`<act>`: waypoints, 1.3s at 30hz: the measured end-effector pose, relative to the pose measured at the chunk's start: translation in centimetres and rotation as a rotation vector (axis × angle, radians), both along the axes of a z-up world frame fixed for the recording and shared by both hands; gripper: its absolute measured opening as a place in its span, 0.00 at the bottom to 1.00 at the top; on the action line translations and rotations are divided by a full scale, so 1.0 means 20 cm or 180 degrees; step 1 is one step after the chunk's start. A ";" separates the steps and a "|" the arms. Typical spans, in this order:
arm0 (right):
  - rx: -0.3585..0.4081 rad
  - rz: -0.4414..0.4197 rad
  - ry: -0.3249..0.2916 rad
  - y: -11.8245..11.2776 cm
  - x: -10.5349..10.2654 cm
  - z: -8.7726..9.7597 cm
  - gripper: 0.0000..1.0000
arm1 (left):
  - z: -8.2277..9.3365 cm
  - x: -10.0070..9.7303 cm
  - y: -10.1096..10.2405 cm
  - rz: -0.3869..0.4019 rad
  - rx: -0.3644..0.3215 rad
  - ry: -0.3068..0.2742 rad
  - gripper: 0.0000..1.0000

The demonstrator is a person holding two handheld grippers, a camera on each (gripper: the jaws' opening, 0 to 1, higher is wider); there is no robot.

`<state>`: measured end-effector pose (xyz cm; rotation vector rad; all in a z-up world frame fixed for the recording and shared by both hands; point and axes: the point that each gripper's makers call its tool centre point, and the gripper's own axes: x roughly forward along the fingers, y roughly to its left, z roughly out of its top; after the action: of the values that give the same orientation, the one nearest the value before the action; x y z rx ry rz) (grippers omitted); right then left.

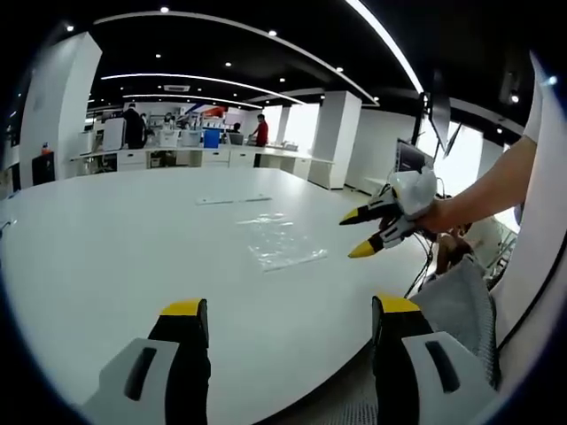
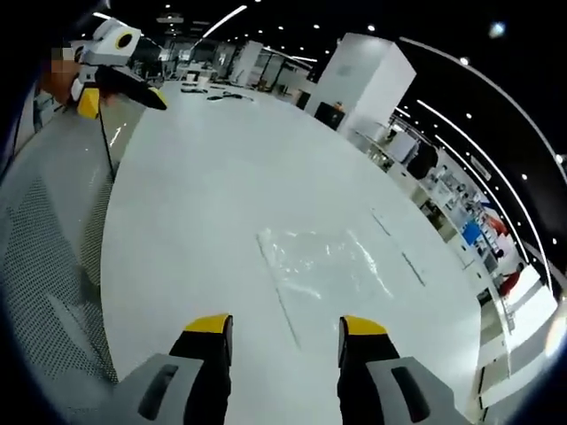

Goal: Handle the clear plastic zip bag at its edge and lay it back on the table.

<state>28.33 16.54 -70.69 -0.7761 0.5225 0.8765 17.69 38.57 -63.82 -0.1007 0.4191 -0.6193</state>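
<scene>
Just ahead of open right tool point(image 2: 285, 326), zip bag point(image 2: 323, 261) flat on table point(image 2: 204, 177).

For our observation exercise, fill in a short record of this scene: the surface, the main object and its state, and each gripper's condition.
surface: large white oval table
object: clear plastic zip bag, lying flat on the table, untouched
extra: thin clear strips lying beyond the bag
left gripper: open, empty, short of the bag
right gripper: open, empty, hovering near the bag's edge
background: open office with people at far desks
</scene>
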 end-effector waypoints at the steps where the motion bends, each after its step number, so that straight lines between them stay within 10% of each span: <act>1: -0.0016 0.0008 -0.0002 0.00 0.01 -0.01 0.45 | 0.00 0.00 0.00 0.0000 0.0005 0.0004 0.74; 39: -0.0607 0.0366 0.0076 -0.10 0.19 -0.26 0.18 | -0.03 0.01 0.02 0.0052 0.0083 0.0050 0.71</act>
<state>32.17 14.58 -75.87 -0.9781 0.5930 0.9522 17.85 38.95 -64.52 -0.0842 0.4411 -0.5972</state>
